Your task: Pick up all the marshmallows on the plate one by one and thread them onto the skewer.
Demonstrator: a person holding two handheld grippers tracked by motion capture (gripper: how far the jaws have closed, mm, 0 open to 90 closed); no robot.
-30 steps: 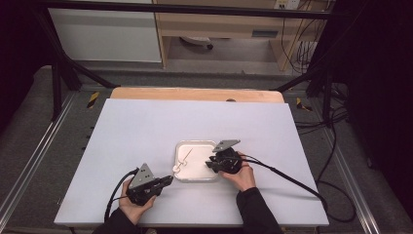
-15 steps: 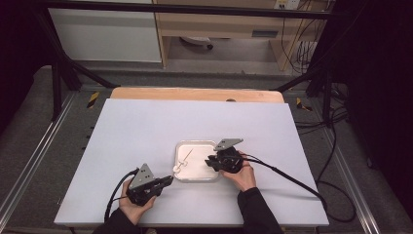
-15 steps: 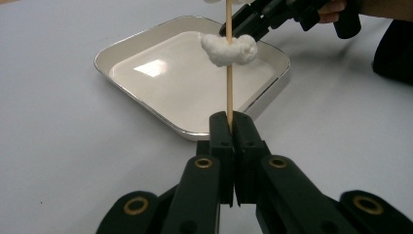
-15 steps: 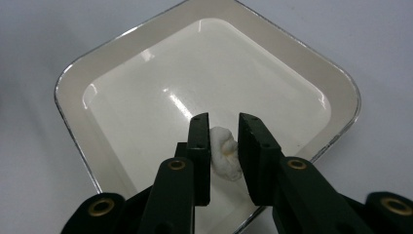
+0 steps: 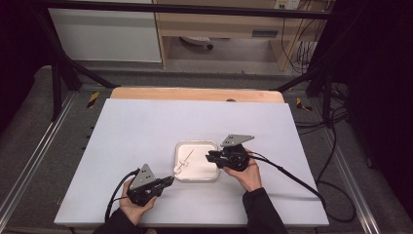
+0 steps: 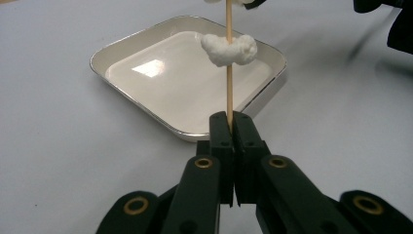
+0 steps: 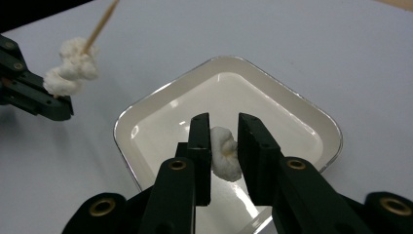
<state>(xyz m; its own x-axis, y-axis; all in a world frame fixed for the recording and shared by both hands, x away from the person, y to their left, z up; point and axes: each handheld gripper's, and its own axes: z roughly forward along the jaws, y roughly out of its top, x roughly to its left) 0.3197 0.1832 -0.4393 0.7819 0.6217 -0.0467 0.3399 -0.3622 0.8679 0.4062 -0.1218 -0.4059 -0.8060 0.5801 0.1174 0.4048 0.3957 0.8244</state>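
Observation:
My left gripper (image 6: 231,117) is shut on the lower end of a thin wooden skewer (image 6: 229,78), which stands up over a shallow white square tray (image 6: 122,48). A fluffy white piece (image 6: 229,48) is threaded on the skewer, with another above it at the frame's top. My right gripper (image 7: 225,122) is shut on a loose white piece (image 7: 225,153) and holds it above the tray (image 7: 272,85). In the high view the left gripper (image 5: 168,181) is at the tray's front left corner and the right gripper (image 5: 210,157) at its right side.
The tray (image 5: 181,145) lies on a wide white table top (image 5: 146,126) with a wooden strip (image 5: 195,94) along the far edge. Cables trail from both grippers toward the near edge. A metal frame and dark floor surround the table.
My right gripper has risen a little above the tray with the white piece between its jaws. The left gripper and skewer have stayed where they were.

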